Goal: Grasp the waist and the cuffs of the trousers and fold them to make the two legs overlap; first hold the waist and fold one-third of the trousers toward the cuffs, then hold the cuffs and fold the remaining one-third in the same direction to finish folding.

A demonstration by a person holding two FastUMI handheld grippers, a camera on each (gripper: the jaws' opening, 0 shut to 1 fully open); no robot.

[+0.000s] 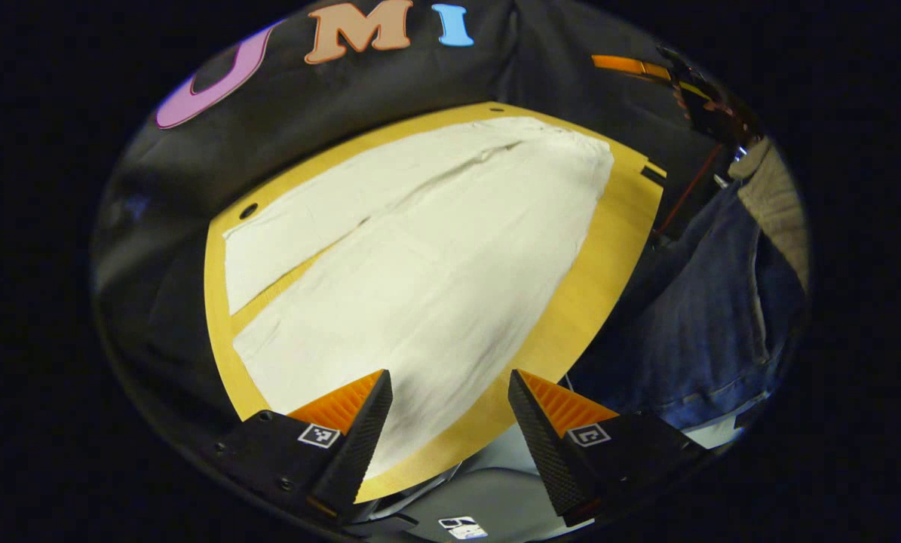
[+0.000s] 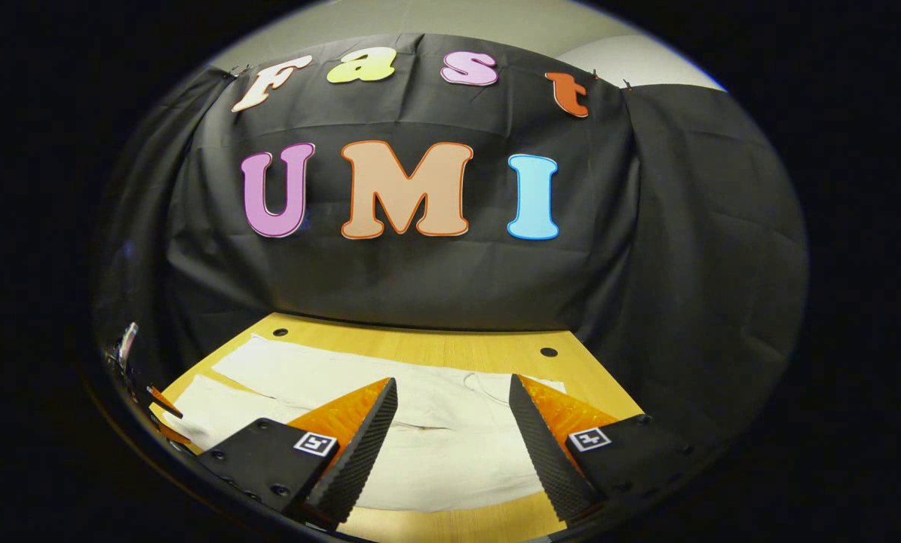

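I judged the step in hand to be the opening one: bringing the two legs together, since the trousers lay flat and spread on the table with both legs apart and nothing yet folded.

In the left gripper view I saw the legs run toward me and to the left, a wedge of bare table between them near the cuffs, and the waist at the far end. My left gripper hovered above the near leg, close to the table's edge, its jaws wide and holding nothing; I could not see either finger touching the cloth. A person in dark jeans stood at the right of that view.

To do this well, I reckoned the left gripper should drop to the cuff of one leg and pinch only that leg's layers, while the right took the waist on the same side, so both ends would lift and carry over together. Uneven lifting would likely skew the seams, and a soft fabric like this would probably sag between the two holds.

In the right gripper view the trousers lay across the table, with the waist to the right. My right gripper hung above the cloth, jaws wide too, gripping nothing.
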